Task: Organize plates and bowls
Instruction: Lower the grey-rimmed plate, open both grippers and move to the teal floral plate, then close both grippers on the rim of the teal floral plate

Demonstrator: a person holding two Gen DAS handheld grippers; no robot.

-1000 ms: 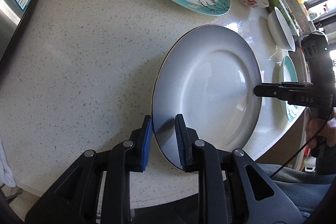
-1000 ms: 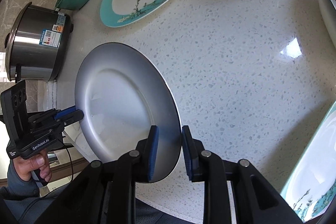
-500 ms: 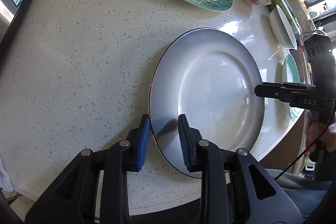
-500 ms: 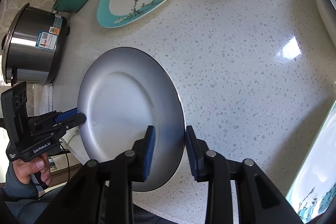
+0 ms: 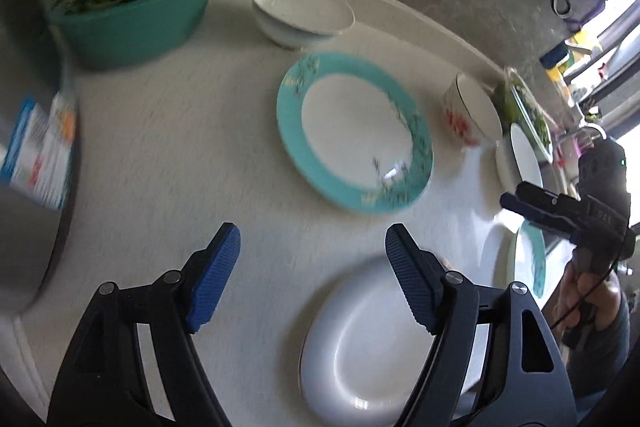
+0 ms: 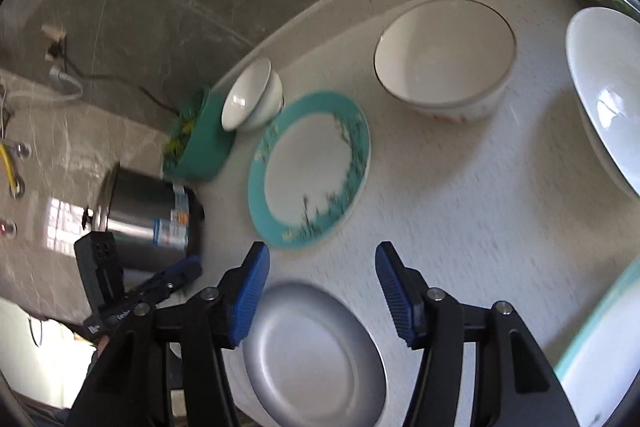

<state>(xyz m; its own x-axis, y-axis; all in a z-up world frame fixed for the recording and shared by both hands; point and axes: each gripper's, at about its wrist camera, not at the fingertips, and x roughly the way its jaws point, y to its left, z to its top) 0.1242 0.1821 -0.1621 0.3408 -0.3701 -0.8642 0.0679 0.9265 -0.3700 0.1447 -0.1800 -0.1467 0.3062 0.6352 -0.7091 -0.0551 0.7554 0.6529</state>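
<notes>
1. The grey plate (image 5: pixel 362 355) lies flat on the counter (image 5: pixel 168 147) at its near edge, under and between both tongs, and neither touches it
2. Left tongs (image 5: pixel 310 277) have just been opening and now stand wide with nothing between the pads; the plate sits below the right-hand finger
3. Right tongs (image 6: pixel 320 293) have likewise just been opening – pads apart, empty, the plate's rim showing beneath them
4. The likely next piece is the teal-rimmed plate (image 5: pixel 354 133); it lies straight ahead of both tongs, flat, about equally near to each (neither hand has a clear advantage)
5. A second teal-rimmed plate (image 5: pixel 528 263) sits by the right hand (image 5: pixel 586 297)
6. Around it – stacked white bowls (image 5: pixel 300 11) behind, a floral bowl (image 6: pixel 446 57) to the right, a large white bowl (image 6: pixel 610 87) further right; a green basin of greens (image 5: pixel 132 7) and a steel cooker (image 6: pixel 150 217) to the left
7. Bare counter separates the tongs from the teal plate; nothing blocks the way
</notes>
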